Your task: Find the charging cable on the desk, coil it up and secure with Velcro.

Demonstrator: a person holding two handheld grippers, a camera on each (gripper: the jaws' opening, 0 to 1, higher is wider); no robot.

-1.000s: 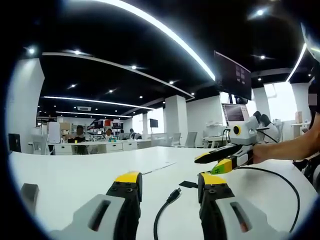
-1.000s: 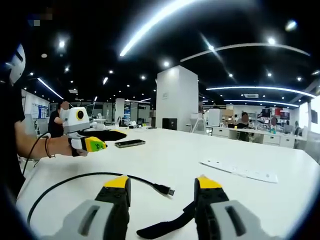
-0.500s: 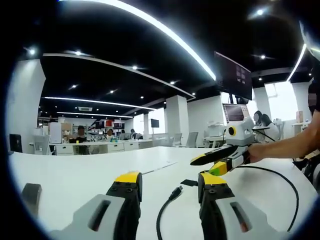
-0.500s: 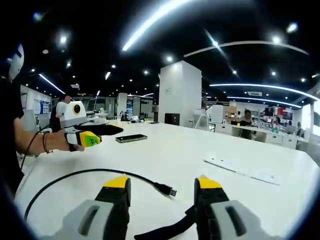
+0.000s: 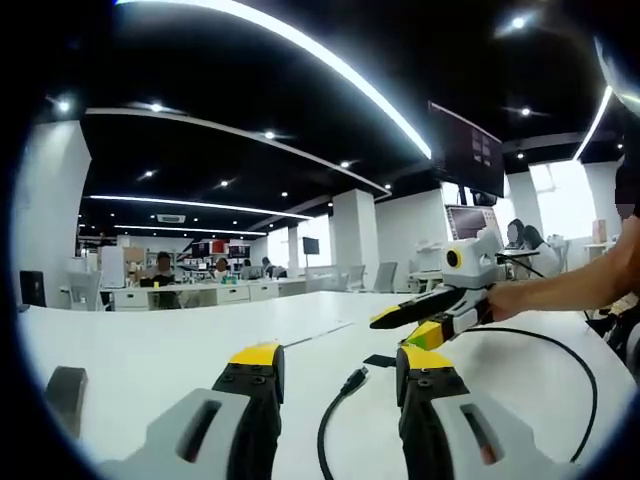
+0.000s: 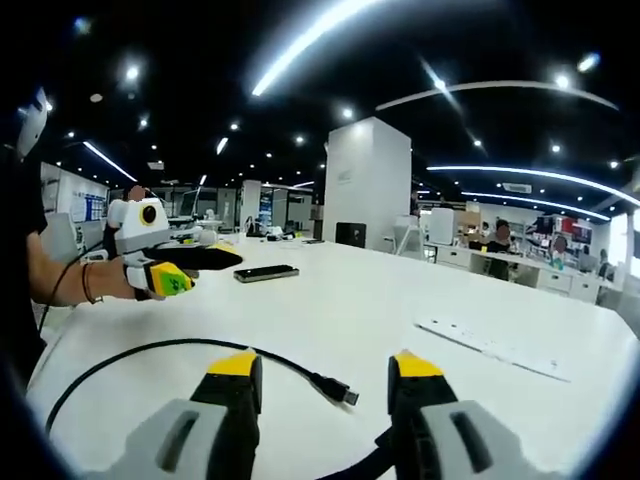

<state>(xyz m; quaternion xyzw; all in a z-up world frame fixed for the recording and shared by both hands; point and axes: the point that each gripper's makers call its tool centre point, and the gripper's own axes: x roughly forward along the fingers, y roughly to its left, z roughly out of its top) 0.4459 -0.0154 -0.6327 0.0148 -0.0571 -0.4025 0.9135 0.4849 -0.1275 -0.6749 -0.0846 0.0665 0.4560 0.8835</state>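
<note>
A black charging cable (image 6: 150,349) curves across the white desk (image 6: 360,310) and ends in a USB plug (image 6: 340,392) lying beyond my right gripper (image 6: 325,365), which is open with nothing between its jaws. A black Velcro strap (image 6: 362,468) pokes out low between those jaws. In the left gripper view the plug (image 5: 353,380) lies on the desk ahead of my open left gripper (image 5: 338,360), with the strap (image 5: 378,360) just past it. The right gripper (image 5: 396,328) hovers over the strap there, jaws apart. The left gripper (image 6: 208,270) is held at the left.
A dark phone (image 6: 265,273) lies on the desk behind the left gripper. A long white strip (image 6: 500,348) rests at the right. A dark flat object (image 5: 61,392) sits at the desk's left edge. People sit at desks far behind.
The right gripper has moved in toward the plug and strap, and the strap has sunk lower between its jaws. The left gripper has barely moved.
</note>
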